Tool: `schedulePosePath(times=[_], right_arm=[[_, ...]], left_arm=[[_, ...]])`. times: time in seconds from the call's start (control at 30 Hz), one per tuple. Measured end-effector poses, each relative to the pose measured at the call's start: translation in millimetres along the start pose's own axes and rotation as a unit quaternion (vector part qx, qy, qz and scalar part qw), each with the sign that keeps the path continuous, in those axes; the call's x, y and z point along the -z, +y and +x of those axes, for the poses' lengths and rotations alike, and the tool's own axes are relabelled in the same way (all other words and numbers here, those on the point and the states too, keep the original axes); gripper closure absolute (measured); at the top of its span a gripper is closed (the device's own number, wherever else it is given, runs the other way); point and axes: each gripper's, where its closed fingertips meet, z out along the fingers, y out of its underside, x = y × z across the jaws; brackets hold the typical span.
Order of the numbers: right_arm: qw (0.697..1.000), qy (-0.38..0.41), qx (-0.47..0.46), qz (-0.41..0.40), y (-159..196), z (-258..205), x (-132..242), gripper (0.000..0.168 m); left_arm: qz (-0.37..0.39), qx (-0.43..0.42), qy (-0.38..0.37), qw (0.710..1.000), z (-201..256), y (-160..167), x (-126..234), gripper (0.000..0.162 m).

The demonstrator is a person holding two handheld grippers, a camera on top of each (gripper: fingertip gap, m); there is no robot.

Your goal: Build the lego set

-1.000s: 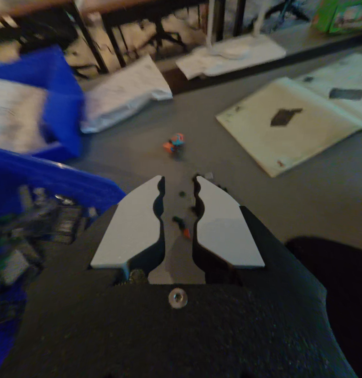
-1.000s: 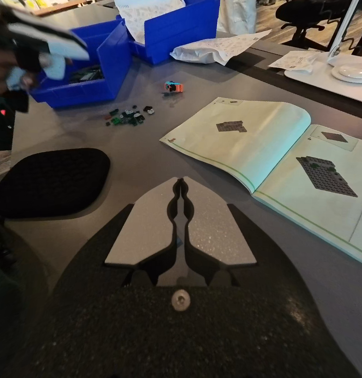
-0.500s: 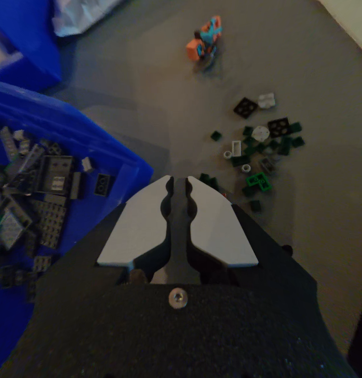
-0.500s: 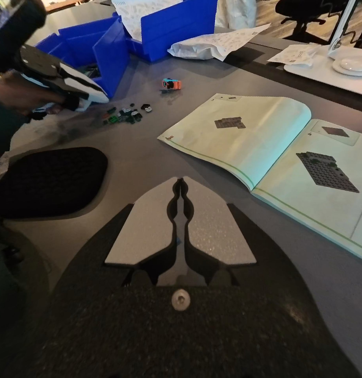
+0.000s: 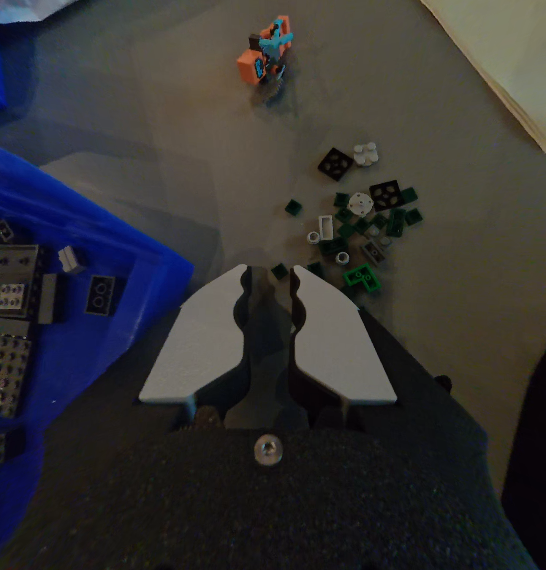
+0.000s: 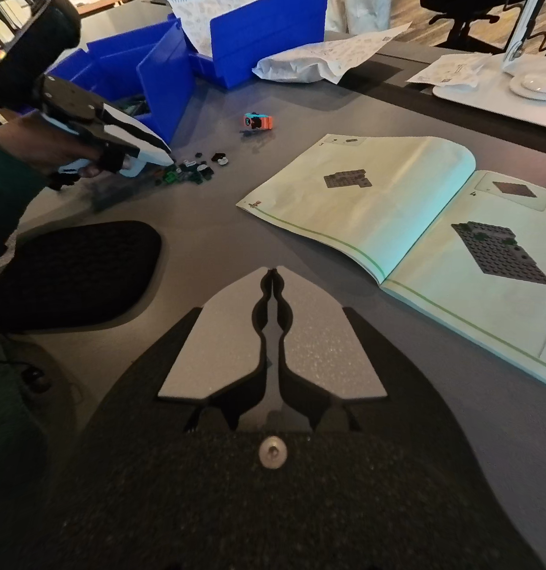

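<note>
Left gripper [image 5: 271,270]: fingers parted, nothing held; tips low over the near edge of the loose bricks, a dark green piece [image 5: 279,272] showing between them.
Right gripper [image 6: 272,270]: clenched, tips touching, empty; above bare table [image 6: 203,216], well apart from the bricks.
Loose bricks [image 5: 361,228]: small green, black and grey pieces scattered on the table beside the bin.
Bin [image 5: 89,216]: blue, holds grey plates and bricks.
Figure [image 5: 264,55]: orange and turquoise, beyond the bricks.
Booklet [image 6: 388,216]: open, right of the bricks.
Pad [image 6: 71,274]: black, near table edge.
</note>
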Motion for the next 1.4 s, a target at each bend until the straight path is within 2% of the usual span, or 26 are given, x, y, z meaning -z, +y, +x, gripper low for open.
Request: schedulePosePath(times=[0.27, 0.63, 0.73, 0.8, 0.9, 0.97, 1.07, 1.2, 1.4], right_arm=[[1.000, -0.004, 0.000, -0.004, 2, -1, -1, 0.168], [1.000, -0.002, -0.001, -0.003, 1, 0, 0, 0.168], [1.000, -0.003, -0.003, -0.004, 2, 0, -1, 0.168], [1.000, -0.005, -0.004, -0.005, 3, -1, -2, 0.168], [1.000, -0.007, -0.003, -0.005, 2, -2, -2, 0.168], [1.000, -0.008, -0.002, -0.005, 2, -2, -2, 0.168], [1.000, -0.009, -0.001, -0.003, 1, -2, 0, 0.168], [1.000, -0.008, 0.001, 0.001, -1, -2, 2, 0.168], [1.000, -0.017, 0.005, -0.008, 2, -4, 3, 0.167]], left_arm=[[0.001, 0.010, 0.017, 1.000, 4, -1, -2, 0.152], [0.014, -0.001, 0.001, 1.000, 3, -4, 0, 0.154], [0.037, 0.002, 0.018, 0.999, 11, -13, 9, 0.154], [0.073, 0.013, 0.066, 0.995, 28, -29, 19, 0.154], [0.136, 0.062, 0.205, 0.967, 73, -58, 40, 0.155], [0.150, 0.083, 0.287, 0.942, 101, -71, 48, 0.155], [0.146, 0.077, 0.371, 0.914, 141, -82, 49, 0.154], [0.120, 0.031, 0.434, 0.892, 190, -89, 42, 0.155], [0.061, -0.072, 0.474, 0.875, 252, -86, 26, 0.154]])
